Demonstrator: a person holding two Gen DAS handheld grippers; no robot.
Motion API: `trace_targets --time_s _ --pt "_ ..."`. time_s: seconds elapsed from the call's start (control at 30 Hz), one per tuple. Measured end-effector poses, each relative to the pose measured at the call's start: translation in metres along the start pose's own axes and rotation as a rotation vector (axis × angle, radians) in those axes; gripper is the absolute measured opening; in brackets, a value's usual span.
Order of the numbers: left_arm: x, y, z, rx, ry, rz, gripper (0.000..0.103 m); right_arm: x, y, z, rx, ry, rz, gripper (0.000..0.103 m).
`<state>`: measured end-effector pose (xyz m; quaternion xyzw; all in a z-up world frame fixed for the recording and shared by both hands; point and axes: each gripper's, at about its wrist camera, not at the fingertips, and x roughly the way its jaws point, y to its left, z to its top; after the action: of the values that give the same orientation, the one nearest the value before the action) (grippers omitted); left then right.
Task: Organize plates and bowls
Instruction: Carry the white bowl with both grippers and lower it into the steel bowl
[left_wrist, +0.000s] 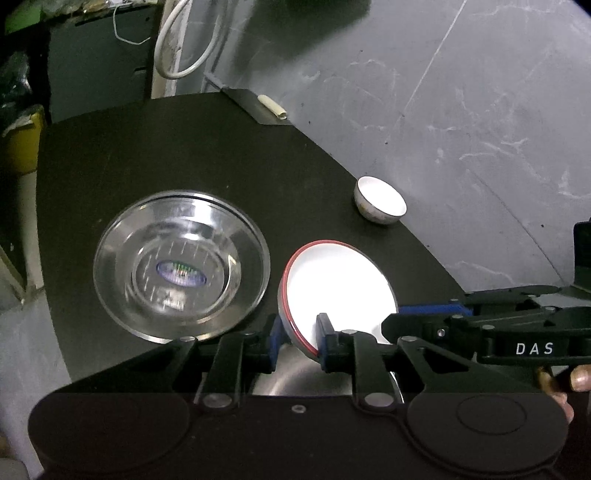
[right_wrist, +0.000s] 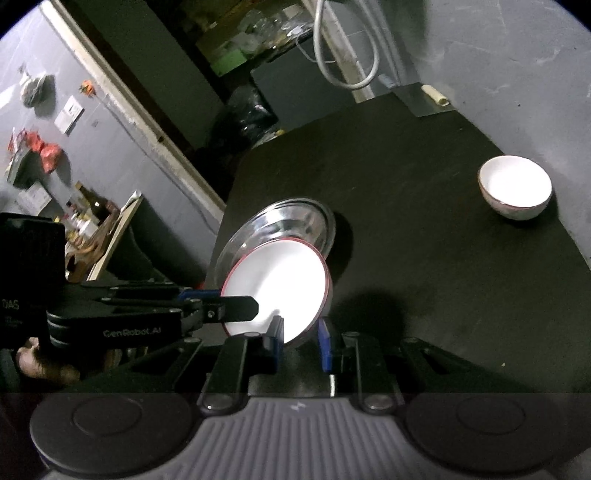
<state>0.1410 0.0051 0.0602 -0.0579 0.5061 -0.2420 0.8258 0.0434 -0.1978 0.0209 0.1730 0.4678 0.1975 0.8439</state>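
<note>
The black table (left_wrist: 184, 147) fills most of both views, its far edge running against a grey marbled wall (left_wrist: 480, 110). A white cable (left_wrist: 177, 48) hangs in a loop beyond the far corner, and a small pale roll (left_wrist: 272, 107) lies on a grey panel at that corner.

Largest of the dishes is the clear glass bowl (left_wrist: 181, 264), standing upright on the table to the left in the left wrist view (a small label shows through its bottom). Just beside it, to the right, is the red-rimmed white plate (left_wrist: 340, 291), tilted up on edge and held off the table between the two tools. In the right wrist view the plate (right_wrist: 280, 284) stands in front of the glass bowl (right_wrist: 291, 221) and partly covers it.

The left gripper (left_wrist: 298, 341) has its jaws clamped on the plate's near rim, one blue pad outside and one on the white face. The right gripper (right_wrist: 301, 339) has its jaws clamped on the rim at the plate's other side; each gripper reaches into the other's view from the side.

The small white bowl (left_wrist: 380, 201) stands upright near the table's right edge, well apart from the plate and the glass bowl.
</note>
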Motion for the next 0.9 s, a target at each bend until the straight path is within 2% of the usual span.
trace_targets --time_s 0.3,0.53,0.9 --pt "-0.016 0.000 -0.027 -0.010 0.035 -0.018 0.024 -0.002 0.012 -0.009 -0.061 0.074 0.021 0.024" --pt "-0.014 0.000 -0.040 -0.014 0.104 -0.020 0.024 0.002 0.016 -0.017 -0.090 0.143 0.029 0.024" --pt "-0.004 -0.002 -0.046 -0.012 0.188 -0.017 0.027 0.013 0.017 -0.018 -0.105 0.219 0.009 0.027"
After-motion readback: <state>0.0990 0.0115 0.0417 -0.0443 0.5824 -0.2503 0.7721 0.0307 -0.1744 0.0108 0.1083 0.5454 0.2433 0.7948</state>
